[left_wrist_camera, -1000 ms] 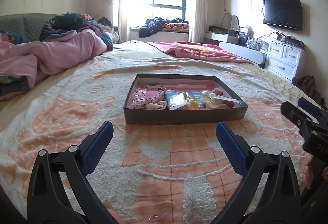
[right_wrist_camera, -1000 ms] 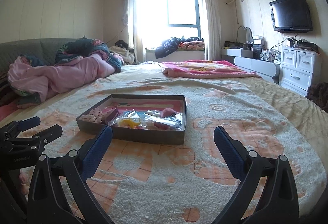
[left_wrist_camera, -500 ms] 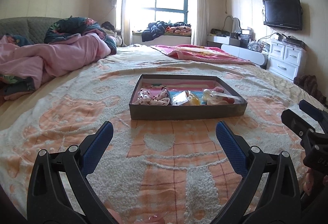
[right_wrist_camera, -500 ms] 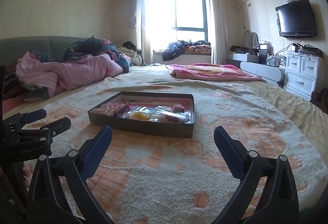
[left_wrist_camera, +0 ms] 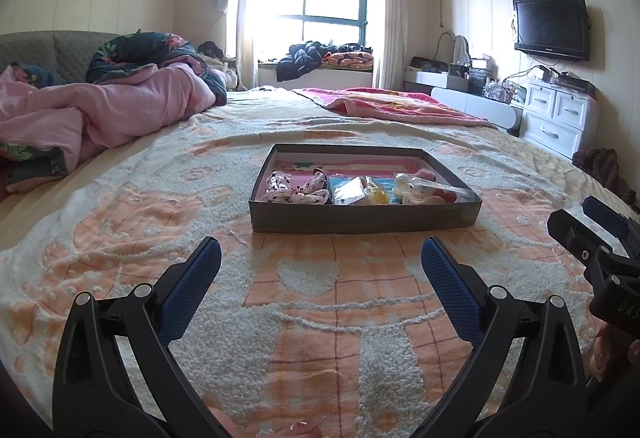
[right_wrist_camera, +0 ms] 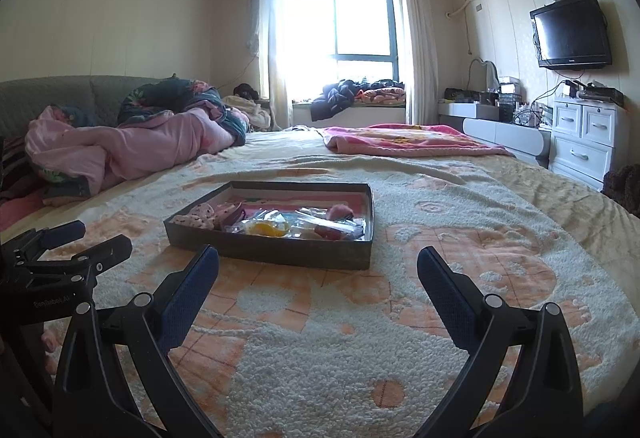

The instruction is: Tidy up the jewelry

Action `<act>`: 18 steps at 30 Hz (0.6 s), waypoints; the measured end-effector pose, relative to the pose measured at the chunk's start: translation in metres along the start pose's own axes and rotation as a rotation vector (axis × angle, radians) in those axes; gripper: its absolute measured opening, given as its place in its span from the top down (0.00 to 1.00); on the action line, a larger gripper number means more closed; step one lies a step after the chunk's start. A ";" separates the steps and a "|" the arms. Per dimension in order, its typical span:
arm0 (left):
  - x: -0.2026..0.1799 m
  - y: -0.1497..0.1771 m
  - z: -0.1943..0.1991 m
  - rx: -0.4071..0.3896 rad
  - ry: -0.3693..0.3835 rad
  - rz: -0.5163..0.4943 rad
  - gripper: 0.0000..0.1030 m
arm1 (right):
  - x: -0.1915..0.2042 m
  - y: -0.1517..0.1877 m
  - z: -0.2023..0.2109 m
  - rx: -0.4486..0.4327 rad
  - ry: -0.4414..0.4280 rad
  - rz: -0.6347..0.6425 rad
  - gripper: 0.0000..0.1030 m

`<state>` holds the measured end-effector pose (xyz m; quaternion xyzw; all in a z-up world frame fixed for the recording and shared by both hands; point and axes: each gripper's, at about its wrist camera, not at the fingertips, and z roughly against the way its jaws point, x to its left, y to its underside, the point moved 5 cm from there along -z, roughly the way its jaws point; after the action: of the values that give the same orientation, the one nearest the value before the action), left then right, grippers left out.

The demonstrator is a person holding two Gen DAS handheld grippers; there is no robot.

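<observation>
A shallow grey box [left_wrist_camera: 364, 215] [right_wrist_camera: 280, 252] with a pink floor lies on the bed's blanket. Inside it are a spotted fabric piece [left_wrist_camera: 294, 187] [right_wrist_camera: 198, 215] at the left, clear packets with a yellow item [left_wrist_camera: 374, 193] [right_wrist_camera: 266, 228] in the middle, and pale and pink-red items [left_wrist_camera: 424, 189] [right_wrist_camera: 336, 224] at the right. My left gripper [left_wrist_camera: 320, 262] hovers open in front of the box, nothing between its fingers. My right gripper [right_wrist_camera: 318, 272] is open too, to the right of the left one and nearer the box's right corner. Each gripper shows at the edge of the other's view.
An orange-and-cream fleece blanket [left_wrist_camera: 328, 318] covers the bed. A pink duvet heap [left_wrist_camera: 100, 113] lies far left, a pink throw [left_wrist_camera: 400, 105] beyond the box. White drawers [left_wrist_camera: 560, 117], a desk and a wall TV [left_wrist_camera: 552, 27] line the right wall.
Both cameras have tilted up and drawn back slightly, so the box looks lower and smaller in the views. Both grippers stay open and empty.
</observation>
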<state>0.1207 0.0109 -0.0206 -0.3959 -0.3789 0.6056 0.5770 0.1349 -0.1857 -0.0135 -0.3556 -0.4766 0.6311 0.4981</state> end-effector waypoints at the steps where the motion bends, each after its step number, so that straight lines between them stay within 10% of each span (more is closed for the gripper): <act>1: 0.000 0.000 0.000 0.002 0.002 0.003 0.11 | 0.000 0.000 0.000 0.001 -0.002 -0.001 0.06; 18: 0.001 0.000 -0.002 0.004 0.002 0.005 0.11 | 0.000 0.003 -0.002 0.010 -0.001 0.000 0.06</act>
<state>0.1225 0.0119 -0.0216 -0.3963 -0.3759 0.6074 0.5768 0.1364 -0.1855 -0.0165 -0.3531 -0.4737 0.6336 0.4995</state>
